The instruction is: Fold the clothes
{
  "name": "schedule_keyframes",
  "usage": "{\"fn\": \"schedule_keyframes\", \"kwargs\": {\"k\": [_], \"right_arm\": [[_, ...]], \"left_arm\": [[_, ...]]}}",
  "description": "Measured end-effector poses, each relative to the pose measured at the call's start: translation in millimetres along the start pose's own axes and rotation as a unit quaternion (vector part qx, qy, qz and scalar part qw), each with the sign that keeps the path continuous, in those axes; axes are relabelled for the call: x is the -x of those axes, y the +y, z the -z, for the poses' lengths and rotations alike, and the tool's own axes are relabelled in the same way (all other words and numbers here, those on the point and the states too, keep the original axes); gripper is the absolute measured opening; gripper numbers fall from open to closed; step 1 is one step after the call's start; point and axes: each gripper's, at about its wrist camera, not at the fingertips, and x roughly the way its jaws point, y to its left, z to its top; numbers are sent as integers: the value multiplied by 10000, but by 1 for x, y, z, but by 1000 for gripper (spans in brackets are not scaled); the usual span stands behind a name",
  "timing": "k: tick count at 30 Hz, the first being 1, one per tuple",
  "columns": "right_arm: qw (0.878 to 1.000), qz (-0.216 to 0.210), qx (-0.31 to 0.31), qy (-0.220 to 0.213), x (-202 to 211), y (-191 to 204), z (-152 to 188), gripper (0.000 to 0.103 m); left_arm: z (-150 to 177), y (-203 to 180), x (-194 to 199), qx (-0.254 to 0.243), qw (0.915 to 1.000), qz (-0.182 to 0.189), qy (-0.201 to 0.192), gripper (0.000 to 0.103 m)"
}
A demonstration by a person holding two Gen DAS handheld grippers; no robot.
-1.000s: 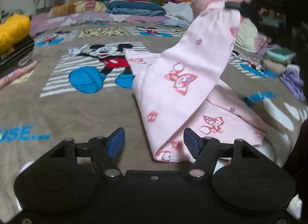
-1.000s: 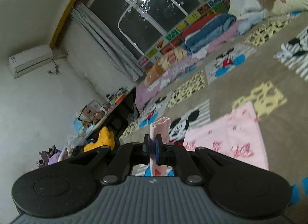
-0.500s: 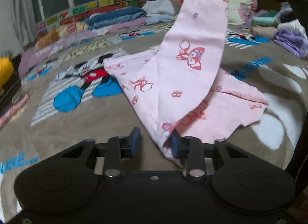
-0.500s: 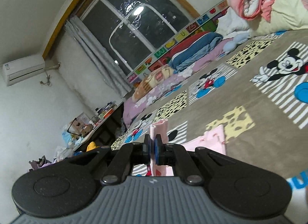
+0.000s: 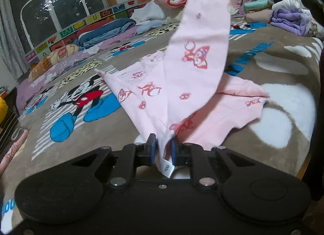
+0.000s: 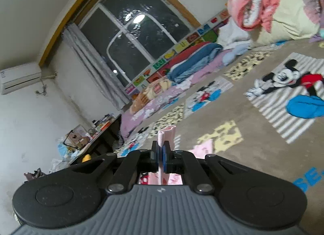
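Grippers both pinch the pale pink fox-print cotton garment [image 5: 194, 69], left gripper [image 5: 163, 150] low at its labelled edge, right gripper [image 6: 161, 155] holding the far end high, cloth stretched between

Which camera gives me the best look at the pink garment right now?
The left wrist view. It shows the pink garment stretched from the left gripper up to the top right, with part draped on the blanket. The right wrist view shows only a pinched fold in the right gripper and small scraps below.
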Motion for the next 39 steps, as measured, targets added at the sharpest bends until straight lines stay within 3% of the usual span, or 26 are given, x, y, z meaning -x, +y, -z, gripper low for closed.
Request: {"fn": "schedule_keyframes", "kwargs": {"k": [8, 13, 16, 20, 24, 28, 31, 33, 36, 38, 39], "right_arm": [[9983, 409, -384, -140, 14, -41, 10, 6], [9965, 612, -574, -30, 9, -66, 16, 6], [9957, 659, -658, 27, 6, -75, 20, 6], [9957, 604, -703, 93, 4, -81, 21, 6], [9961, 546, -683, 127, 2, -81, 19, 6], [9968, 461, -657, 58, 4, -79, 17, 6], [9972, 440, -602, 66, 6, -78, 15, 6], [9971, 427, -624, 59, 6, -78, 14, 6], [9967, 407, -703, 36, 5, -77, 10, 6], [9971, 362, -672, 57, 2, -72, 6, 6], [9974, 334, -636, 71, 0, -68, 5, 6]], "left_arm": [[-2, 0, -2, 162, 9993, 347, 3, 13], [-2, 26, 22, 580, 9904, 1213, -308, 18], [-1, 49, 33, 1072, 9867, 1089, -548, 18], [1, 75, 27, 1605, 9844, 464, -546, 18], [-5, 71, 15, 1688, 9839, 252, -528, 18], [-14, 49, 0, 1383, 9878, 502, -501, 18], [-11, 29, -23, 853, 9923, 896, 92, 18], [-15, 26, -22, 701, 9936, 871, 126, 18], [-20, 38, -15, 976, 9913, 874, -104, 19], [-20, 44, -18, 1177, 9873, 1063, -29, 19], [-18, 45, -22, 1214, 9849, 1228, 123, 28]]}}
